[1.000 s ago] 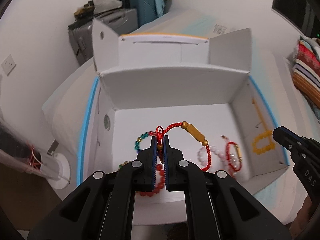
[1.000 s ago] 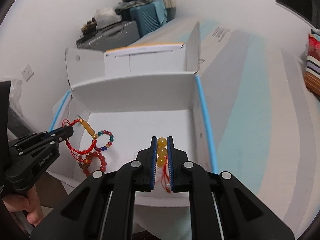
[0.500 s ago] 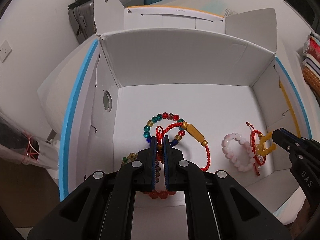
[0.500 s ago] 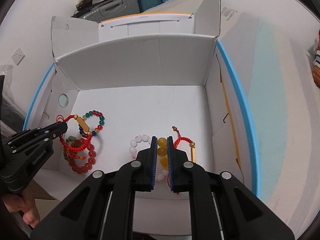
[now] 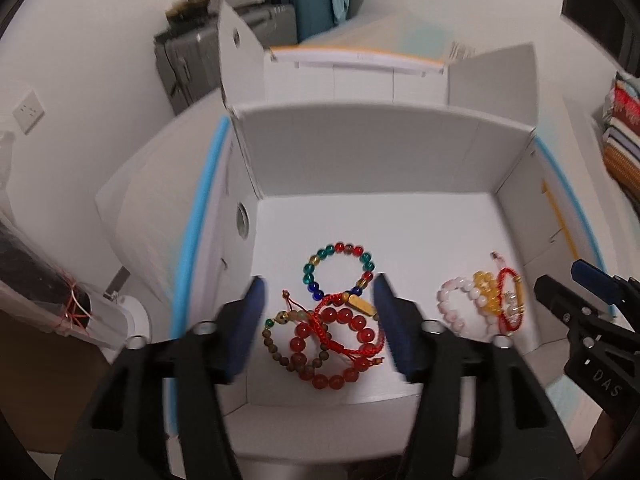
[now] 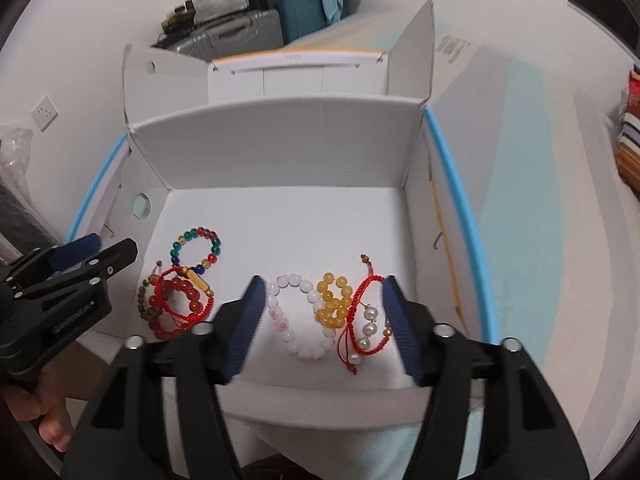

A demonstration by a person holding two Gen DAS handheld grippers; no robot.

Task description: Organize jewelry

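both grippers, left [image 5: 320,320] and right [image 6: 324,320], hung fingers spread above beaded bracelets [image 6: 316,316] in the white cardboard box [image 6: 276,148]; drop-off looked done, withdrawal seemed next.

Soft, even indoor light with faint shadows and no glare. The left wrist view is smeared by motion blur, worst on the near fingers [image 5: 248,320]; the right view is sharper. Fisheye bending and dark vignetting mark all edges.

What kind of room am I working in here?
Probably a bedroom or spare room in a home. Suitcases are stacked against the wall, folded striped blankets sit to the right, and the white box seems to rest on a striped bedsheet.
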